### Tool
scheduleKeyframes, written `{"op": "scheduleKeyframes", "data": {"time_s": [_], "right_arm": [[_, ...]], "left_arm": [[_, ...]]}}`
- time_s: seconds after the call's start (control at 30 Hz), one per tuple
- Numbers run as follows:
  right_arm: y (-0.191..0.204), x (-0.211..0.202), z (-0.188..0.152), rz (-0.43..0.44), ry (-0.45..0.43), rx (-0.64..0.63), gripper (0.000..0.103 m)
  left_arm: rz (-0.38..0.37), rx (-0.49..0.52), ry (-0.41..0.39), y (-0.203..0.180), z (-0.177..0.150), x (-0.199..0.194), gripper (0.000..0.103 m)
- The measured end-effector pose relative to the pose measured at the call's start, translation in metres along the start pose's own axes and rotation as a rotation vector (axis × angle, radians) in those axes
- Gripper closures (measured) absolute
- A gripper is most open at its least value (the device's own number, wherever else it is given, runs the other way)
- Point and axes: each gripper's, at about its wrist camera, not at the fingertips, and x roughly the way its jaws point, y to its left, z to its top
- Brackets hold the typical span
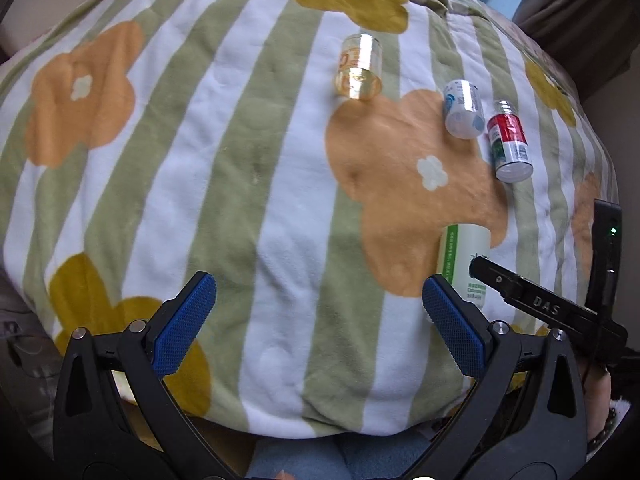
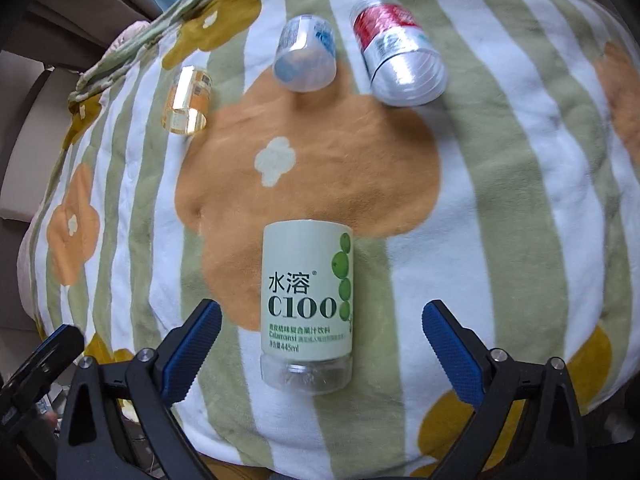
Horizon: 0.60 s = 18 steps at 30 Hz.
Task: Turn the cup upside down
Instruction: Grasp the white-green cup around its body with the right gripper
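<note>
Right tongs (image 2: 322, 344) nearest, spread wide, empty, straddling green-label cup (image 2: 307, 306) without touching it. Left tongs (image 1: 319, 322) also wide, empty, over bare blanket (image 1: 248, 184). Green-label cup stands on blanket, clear closed end toward camera; likely already inverted. Farther out: blue-label cup (image 2: 305, 54), red-label cup (image 2: 400, 52), yellow cup (image 2: 188, 100), set well apart. Which cups remain unflipped: cannot tell.

The right gripper (image 2: 322, 340) hangs wide open around the green-labelled C100 cup (image 2: 307, 308), fingers (image 2: 454, 344) apart from it, on the striped blanket (image 2: 500, 200).
</note>
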Motion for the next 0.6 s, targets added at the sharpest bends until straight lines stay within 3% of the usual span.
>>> {"op": "scheduleKeyframes", "data": {"time_s": [0.07,0.23,0.43,0.6], "right_arm": [[0.007,0.024,0.007,-0.008,0.051,-0.023,0.024],[0.021,0.053,0.012,-0.015,0.126,-0.1,0.044],[0.04,0.052,0.011,-0.003,0.176,-0.292,0.045],[0.074,0.042,0.007,0.033,0.22,-0.666,0.045]], "left_arm": [[0.003,-0.044,0.011,0.016,-0.003,0.002,0.0],[0.03,-0.103,0.02,0.042,-0.011,0.005,0.0],[0.007,-0.162,0.018,0.055,-0.012,0.002,0.0],[0.023,-0.178,0.002,0.058,-0.01,-0.004,0.0]]}}
